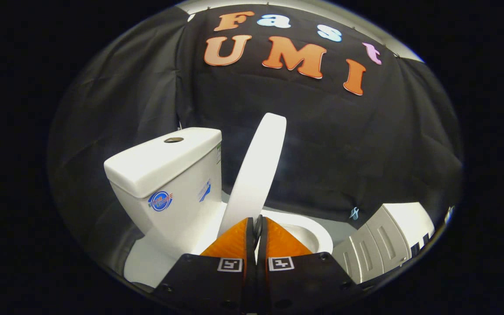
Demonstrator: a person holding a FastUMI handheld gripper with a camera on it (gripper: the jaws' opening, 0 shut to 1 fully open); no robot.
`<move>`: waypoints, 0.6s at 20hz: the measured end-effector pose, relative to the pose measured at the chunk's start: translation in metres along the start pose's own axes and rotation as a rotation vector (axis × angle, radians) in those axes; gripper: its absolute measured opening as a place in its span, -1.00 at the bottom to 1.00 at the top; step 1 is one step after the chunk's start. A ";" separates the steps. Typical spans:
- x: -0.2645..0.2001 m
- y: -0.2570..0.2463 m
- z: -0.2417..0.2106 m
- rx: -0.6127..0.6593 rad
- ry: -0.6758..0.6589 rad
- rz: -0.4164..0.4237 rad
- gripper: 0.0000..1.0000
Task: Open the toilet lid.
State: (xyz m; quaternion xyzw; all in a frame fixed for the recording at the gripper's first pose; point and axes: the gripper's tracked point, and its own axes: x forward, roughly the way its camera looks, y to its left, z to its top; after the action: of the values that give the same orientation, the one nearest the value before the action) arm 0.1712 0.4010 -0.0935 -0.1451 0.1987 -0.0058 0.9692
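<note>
Fingers point(257, 227) pressed together, gripping nothing visible; lid point(258, 168) raised nearly upright just ahead, tank point(164, 175) beside it.

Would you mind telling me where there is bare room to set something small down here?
The flat tank top is bare apart from its flush button. It is crowded where the shut gripper meets the raised lid above the bowl.

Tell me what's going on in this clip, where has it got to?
A handheld gripper is working on a white toilet. Its orange fingers are closed together, with the lower edge of the toilet lid right at their tips; whether they pinch it I cannot tell. The lid is raised well up, standing nearly on edge beside the cistern, and the bowl is exposed just beyond the fingers.
</note>
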 end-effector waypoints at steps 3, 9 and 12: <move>0.002 0.024 0.008 -0.005 0.000 0.004 -0.84; 0.002 0.061 0.017 -0.018 -0.017 0.020 -0.84; 0.003 0.080 0.017 -0.033 -0.015 0.040 -0.84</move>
State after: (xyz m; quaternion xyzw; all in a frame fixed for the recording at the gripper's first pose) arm 0.1774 0.4818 -0.1020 -0.1569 0.1944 0.0178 0.9681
